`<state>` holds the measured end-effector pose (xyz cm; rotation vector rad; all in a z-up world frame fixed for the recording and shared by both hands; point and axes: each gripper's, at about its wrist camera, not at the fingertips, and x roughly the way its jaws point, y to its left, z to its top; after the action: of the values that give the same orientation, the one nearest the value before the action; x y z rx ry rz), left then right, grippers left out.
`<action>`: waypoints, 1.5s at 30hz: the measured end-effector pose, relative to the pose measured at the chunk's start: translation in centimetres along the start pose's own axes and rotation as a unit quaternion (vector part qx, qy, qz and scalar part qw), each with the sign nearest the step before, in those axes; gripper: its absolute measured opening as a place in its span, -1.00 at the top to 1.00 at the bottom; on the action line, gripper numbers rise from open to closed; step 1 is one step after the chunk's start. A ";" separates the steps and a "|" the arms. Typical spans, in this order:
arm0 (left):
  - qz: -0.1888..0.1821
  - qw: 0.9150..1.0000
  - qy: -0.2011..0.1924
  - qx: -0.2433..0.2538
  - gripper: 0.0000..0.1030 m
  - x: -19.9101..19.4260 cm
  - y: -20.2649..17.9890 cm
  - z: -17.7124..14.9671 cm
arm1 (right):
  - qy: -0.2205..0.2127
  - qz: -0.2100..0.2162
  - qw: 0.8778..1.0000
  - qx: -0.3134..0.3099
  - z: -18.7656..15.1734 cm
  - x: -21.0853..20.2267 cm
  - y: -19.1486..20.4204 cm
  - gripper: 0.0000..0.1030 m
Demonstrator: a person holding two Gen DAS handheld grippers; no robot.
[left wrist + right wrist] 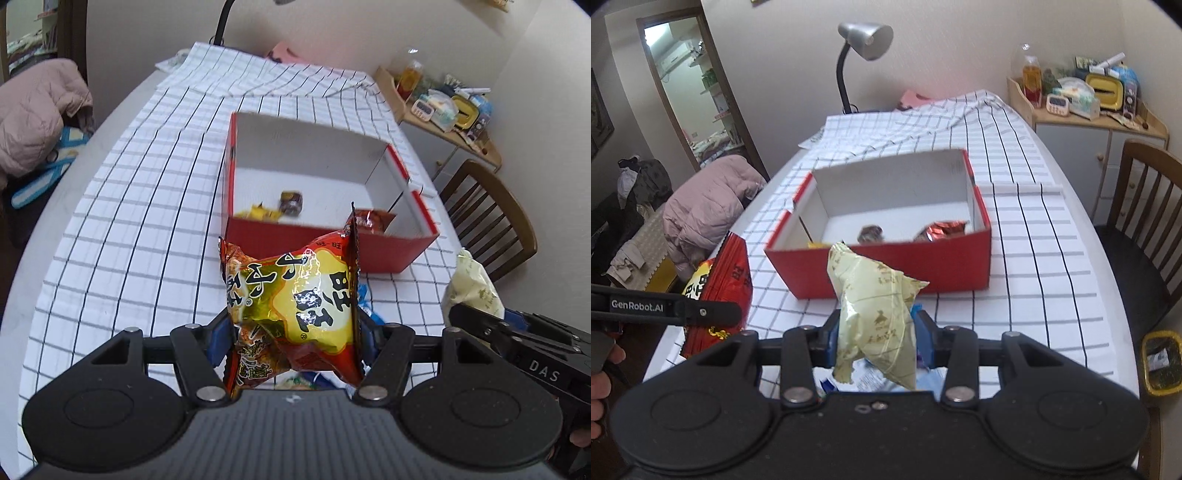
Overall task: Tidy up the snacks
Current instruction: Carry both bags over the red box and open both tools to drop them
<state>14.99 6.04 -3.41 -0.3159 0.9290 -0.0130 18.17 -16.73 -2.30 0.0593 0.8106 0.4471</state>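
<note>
Left tool (293, 332) grips red-yellow snack bag (291, 295); right tool (873, 332) grips pale green packet (875, 314); clear red box (886, 266) rim, release low inside

Both views are evenly lit by soft, diffuse light. The shiny snack bag (295, 295) shows small white glare spots. The red box (886, 266) looks slightly blurred. The fisheye lens bends the desk (1052, 258) edges, and the corners go dark.

The box (886, 269) stands on the checked cloth (1034, 258), behind both held packets. Three small snacks (940, 229) lie in it near its front wall. The lamp (864, 40) stands behind the box, a chair (1145, 206) to its right.
</note>
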 end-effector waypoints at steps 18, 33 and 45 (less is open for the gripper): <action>0.019 1.000 -0.024 0.007 -0.27 2.9 -2.5 8.0 | -0.012 -0.003 1.000 0.001 7.1 4.2 -0.8 0.22; 0.055 0.998 0.013 0.007 -0.27 10.2 -2.6 12.6 | 0.033 -0.009 0.999 -0.005 10.2 11.8 -3.4 0.22; 0.076 0.995 0.069 0.006 -0.28 15.6 -1.5 13.1 | 0.081 -0.015 0.996 -0.025 10.7 17.1 -4.5 0.22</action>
<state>34.91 5.74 -7.93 -0.2340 1.0870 0.1004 37.73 -12.60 -7.65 -0.0367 0.9578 0.4485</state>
